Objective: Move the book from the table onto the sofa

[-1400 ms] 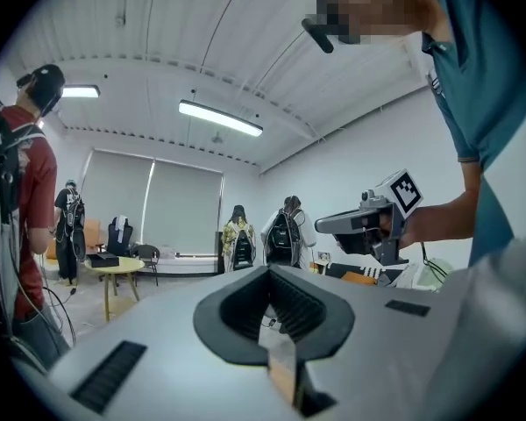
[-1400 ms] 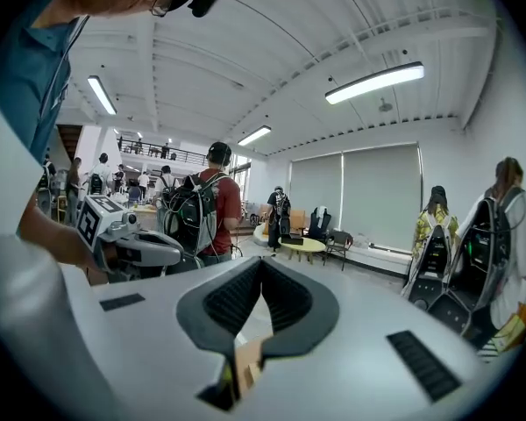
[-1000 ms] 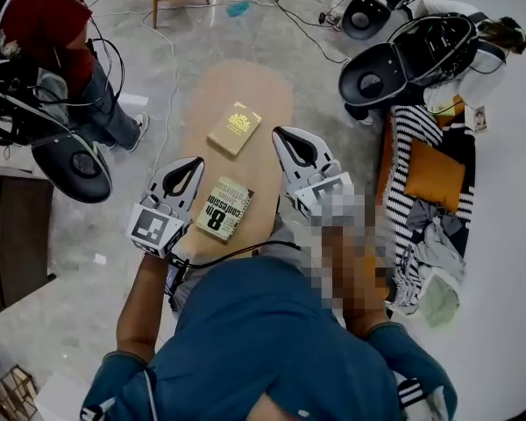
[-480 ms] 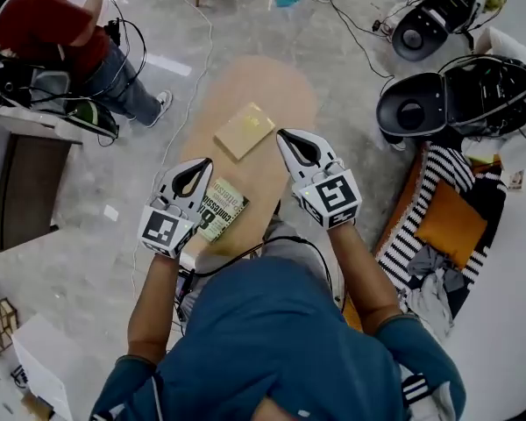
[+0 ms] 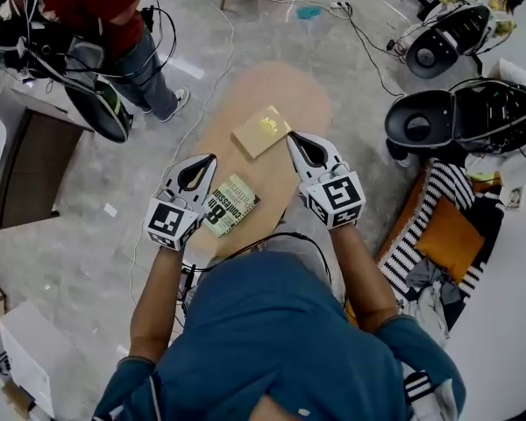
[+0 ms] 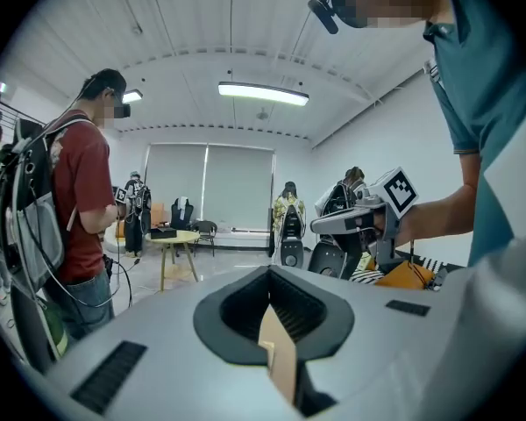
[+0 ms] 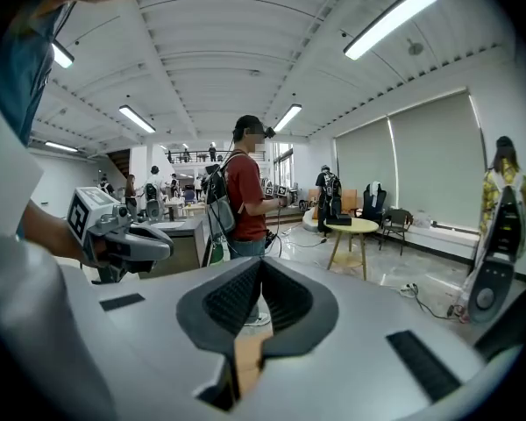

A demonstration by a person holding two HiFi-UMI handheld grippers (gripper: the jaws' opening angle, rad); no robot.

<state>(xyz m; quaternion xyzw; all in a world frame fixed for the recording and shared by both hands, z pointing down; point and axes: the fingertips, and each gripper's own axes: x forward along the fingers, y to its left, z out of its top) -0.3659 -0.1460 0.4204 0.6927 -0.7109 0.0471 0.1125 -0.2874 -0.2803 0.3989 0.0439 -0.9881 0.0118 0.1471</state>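
Lettering "8th confession" marks the book (image 5: 231,205) on the oval wooden table (image 5: 285,86), beside the left gripper (image 5: 206,161); a yellow book (image 5: 261,131) lies near the right gripper (image 5: 297,139). Both grippers' jaws are pressed together, empty.

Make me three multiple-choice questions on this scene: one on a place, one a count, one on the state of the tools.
1. Where is the orange cushion? A on the floor; B on the striped sofa; C on a shelf.
2. How many books lie on the table? A one; B two; C three.
3. How are the left tool and right tool? A both shut, empty; B both wide open; C each gripping a book.
Answers: B, it rests on the stripes; B, a yellow book and a green-and-white book; A, each tool's own view shows jaws together, nothing between.
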